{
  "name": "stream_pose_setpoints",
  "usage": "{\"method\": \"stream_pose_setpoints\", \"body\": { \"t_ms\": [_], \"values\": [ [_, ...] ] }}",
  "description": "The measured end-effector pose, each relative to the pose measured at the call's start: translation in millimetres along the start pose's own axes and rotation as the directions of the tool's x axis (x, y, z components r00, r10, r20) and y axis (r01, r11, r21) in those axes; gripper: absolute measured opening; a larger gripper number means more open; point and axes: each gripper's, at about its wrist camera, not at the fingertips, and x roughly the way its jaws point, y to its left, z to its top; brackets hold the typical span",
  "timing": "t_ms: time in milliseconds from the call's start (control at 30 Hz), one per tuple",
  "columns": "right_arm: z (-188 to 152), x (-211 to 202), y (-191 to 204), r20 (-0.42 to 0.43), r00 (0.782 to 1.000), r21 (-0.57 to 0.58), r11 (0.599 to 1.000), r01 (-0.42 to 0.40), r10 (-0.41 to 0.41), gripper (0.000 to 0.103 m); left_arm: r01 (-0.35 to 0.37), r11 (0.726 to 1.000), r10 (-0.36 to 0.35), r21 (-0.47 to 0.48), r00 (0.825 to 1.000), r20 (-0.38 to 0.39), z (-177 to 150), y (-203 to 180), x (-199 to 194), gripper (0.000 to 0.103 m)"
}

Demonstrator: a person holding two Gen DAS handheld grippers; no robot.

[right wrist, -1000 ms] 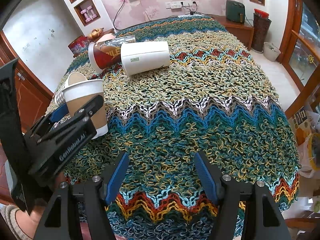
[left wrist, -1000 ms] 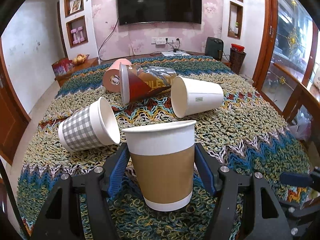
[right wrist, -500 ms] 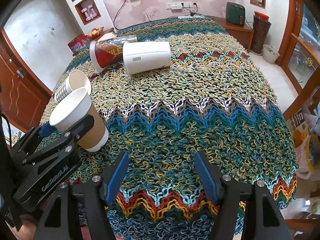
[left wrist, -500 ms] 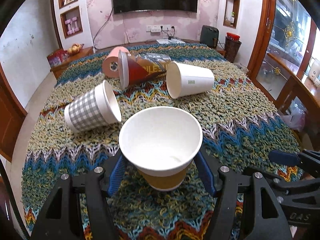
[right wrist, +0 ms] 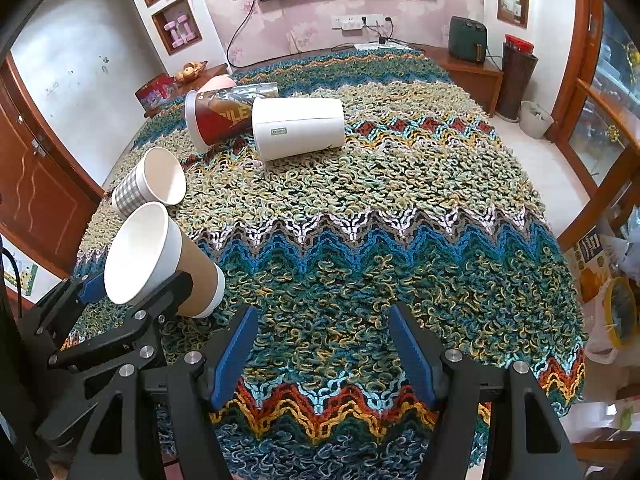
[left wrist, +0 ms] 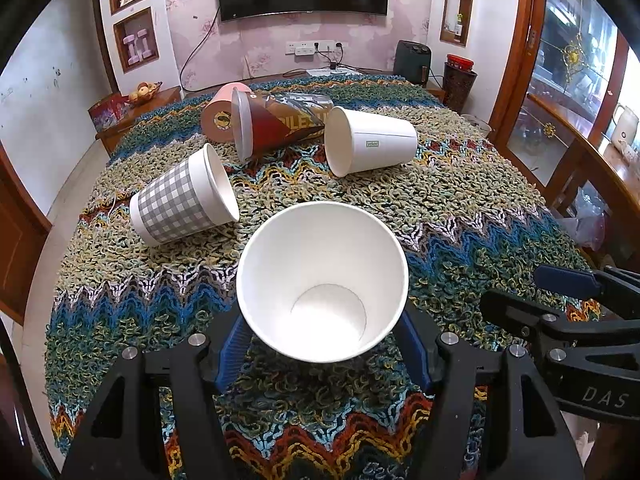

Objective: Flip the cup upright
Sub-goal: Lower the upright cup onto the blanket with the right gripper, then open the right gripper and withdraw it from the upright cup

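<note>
A brown-sleeved white paper cup (left wrist: 322,280) sits between the blue pads of my left gripper (left wrist: 324,344), mouth up toward the camera. In the right wrist view the same cup (right wrist: 160,260) stands upright on the knitted cloth, and the left gripper (right wrist: 132,296) is shut on it. My right gripper (right wrist: 320,344) is open and empty over the cloth near the front edge. A checked cup (left wrist: 184,200), a white cup (left wrist: 370,142), a dark printed cup (left wrist: 276,122) and a pink cup (left wrist: 220,114) lie on their sides farther back.
The colourful knitted cloth (right wrist: 400,208) covers the whole table. The right gripper's body (left wrist: 572,320) shows at the right of the left wrist view. A low wooden cabinet and wall shelves stand behind the table; a glass cabinet is at the right.
My left gripper has risen and tilted downward over the brown-sleeved cup, so I see into its mouth instead of its side. The right gripper has stayed still.
</note>
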Motion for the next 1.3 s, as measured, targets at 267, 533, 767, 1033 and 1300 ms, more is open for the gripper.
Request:
{"method": "stream_pose_setpoints", "body": {
  "t_ms": [267,533,767,1033,1300],
  "values": [
    [-1,-6,2,0.026,1.0,-0.004,1.0,0.018,-0.018,0.069,-0.011,1.0,0.011,0.01,1.0,0.005,1,-1,-3,0.07],
    [-1,-11,1,0.04,0.999,0.004,1.0,0.019,-0.019,0.069,-0.009,1.0,0.009,-0.007,1.0,-0.022,1,4,-4,0.083],
    [-1,-17,2,0.056,0.998,0.005,1.0,0.02,-0.02,0.069,-0.014,1.0,0.014,-0.009,1.0,-0.019,0,6,-9,0.086],
    [-1,-30,9,0.081,0.997,-0.003,1.0,0.012,-0.011,0.069,-0.042,0.999,0.042,0.0,0.999,0.01,2,9,-28,0.086],
    [7,-61,22,0.141,0.99,-0.025,1.0,-0.005,0.008,0.069,-0.103,0.995,0.102,0.0,0.992,0.077,16,16,-67,0.089]
  ]
}}
